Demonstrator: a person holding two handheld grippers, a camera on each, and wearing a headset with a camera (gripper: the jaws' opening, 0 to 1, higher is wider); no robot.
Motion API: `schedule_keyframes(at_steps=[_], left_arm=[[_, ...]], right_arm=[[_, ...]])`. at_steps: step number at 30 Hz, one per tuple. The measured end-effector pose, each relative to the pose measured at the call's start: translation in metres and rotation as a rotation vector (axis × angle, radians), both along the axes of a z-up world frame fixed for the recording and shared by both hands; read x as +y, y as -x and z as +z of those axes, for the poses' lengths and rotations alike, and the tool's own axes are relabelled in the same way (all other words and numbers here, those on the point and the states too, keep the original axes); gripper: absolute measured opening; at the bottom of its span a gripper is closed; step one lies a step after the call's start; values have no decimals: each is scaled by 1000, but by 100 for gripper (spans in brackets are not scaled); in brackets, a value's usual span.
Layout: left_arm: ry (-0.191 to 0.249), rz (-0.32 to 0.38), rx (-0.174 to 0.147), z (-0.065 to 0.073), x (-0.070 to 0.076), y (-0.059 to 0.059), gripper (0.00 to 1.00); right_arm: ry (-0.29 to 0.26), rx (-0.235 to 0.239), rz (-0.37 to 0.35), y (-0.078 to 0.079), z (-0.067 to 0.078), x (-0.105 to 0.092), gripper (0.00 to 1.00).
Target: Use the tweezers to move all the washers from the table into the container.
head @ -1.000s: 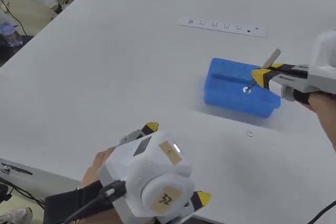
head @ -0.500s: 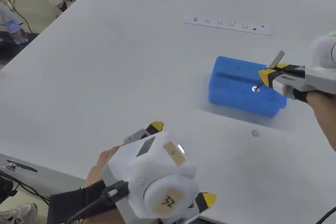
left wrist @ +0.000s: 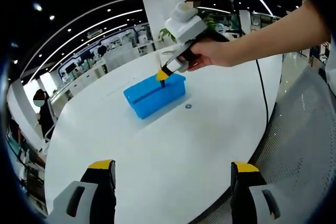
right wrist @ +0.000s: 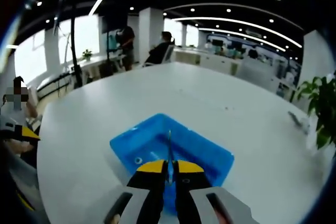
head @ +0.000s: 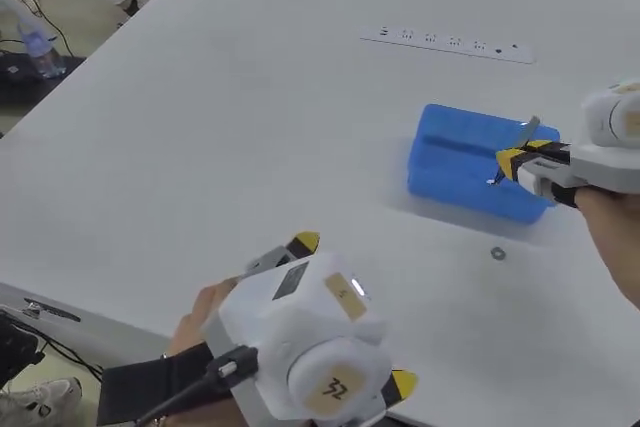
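Observation:
A blue container [head: 470, 162] sits on the white table [head: 250, 117]. My right gripper [head: 522, 155] hovers over its right end, shut on thin metal tweezers [right wrist: 169, 148] that point down into the container [right wrist: 205, 153]. A small washer [right wrist: 138, 160] lies on the container floor, left of the tweezers. Another washer [head: 498, 254] lies on the table just in front of the container, and it is also seen as washer [left wrist: 188, 106] beside the container [left wrist: 155, 94]. My left gripper [head: 352, 312] rests near the table's front edge, open and empty [left wrist: 173, 182].
A white power strip [head: 447, 44] lies behind the container. A person's hand [left wrist: 210, 53] holds the right gripper [left wrist: 178, 30]. The table's front edge runs just behind the left gripper. A bottle [head: 38, 47] stands off the table at far left.
The right gripper has lowered the tweezers' tip deeper into the container. The washer seen at the tip earlier is no longer there. The left gripper has stayed put; the head camera shifted.

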State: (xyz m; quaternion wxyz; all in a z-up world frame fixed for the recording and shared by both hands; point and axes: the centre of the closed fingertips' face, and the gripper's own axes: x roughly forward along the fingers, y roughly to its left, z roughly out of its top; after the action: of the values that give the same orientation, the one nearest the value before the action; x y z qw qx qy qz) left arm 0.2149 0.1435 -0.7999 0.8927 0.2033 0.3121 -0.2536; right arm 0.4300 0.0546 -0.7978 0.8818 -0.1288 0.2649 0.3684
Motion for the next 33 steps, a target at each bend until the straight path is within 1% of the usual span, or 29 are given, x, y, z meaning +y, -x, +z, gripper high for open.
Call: schedule_keyframes(at_steps=[4, 6, 9, 11, 14, 21, 25, 27, 30, 33], left_arm=[[2, 1, 0, 0, 0, 0, 93], [0, 2, 3, -1, 0, 0, 93], [-1, 0, 3, -1, 0, 0, 93], [1, -1, 3, -1, 0, 0, 93], [-4, 1, 6, -2, 0, 1, 92], [-9, 1, 4, -1, 1, 0, 92], [-14, 4, 3, -2, 1, 0, 92], [-14, 6, 6, -2, 2, 0, 92], [-13, 8, 2, -1, 2, 0, 92], [-12, 8, 1, -1, 2, 0, 92]], right_arm=[[14, 6, -3, -5, -8, -2, 3], [12, 15, -4, -4, -8, -2, 3], [44, 6, 9, -3, -17, -3, 3], [31, -6, 10, -2, -13, -2, 3], [32, -9, 15, -1, -14, 0, 3], [0, -15, 1, -1, -14, -2, 3], [-5, -15, -3, -3, -15, -2, 3], [-2, -24, 0, -2, -14, -2, 3], [-12, -17, -9, -2, -14, -4, 3], [-7, -8, -16, 0, -14, -6, 3]])
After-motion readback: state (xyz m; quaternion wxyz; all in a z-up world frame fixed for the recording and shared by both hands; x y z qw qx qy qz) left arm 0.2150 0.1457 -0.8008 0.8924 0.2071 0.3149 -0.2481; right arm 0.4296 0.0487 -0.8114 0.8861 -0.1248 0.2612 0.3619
